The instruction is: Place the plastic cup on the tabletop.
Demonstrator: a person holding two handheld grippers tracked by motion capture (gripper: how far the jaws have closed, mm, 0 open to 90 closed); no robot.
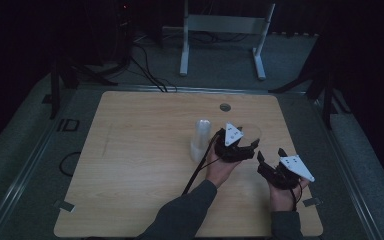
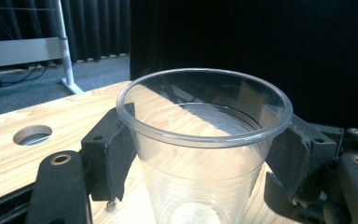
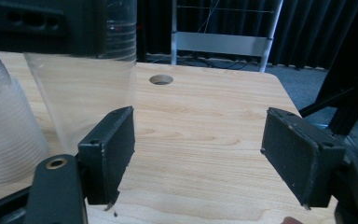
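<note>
Clear plastic cup (image 2: 204,140), thin, probably crushable: clamped just under rim by left gripper (image 2: 204,158). Right gripper (image 3: 214,158) released, waiting at four o'clock of cup.

The left tool (image 1: 250,146) grips a clear cup (image 2: 200,149), so nothing more can pass between its jaws. Just to its left stands a stack of cups (image 1: 200,140), which blocks a sideways move that way. The right tool (image 1: 272,159), near the left one, has bare room between its spread jaws. Beyond both tools the surface (image 1: 140,165) lies free up to a round hole (image 1: 225,107); left of the stack it lies wide open.
</note>
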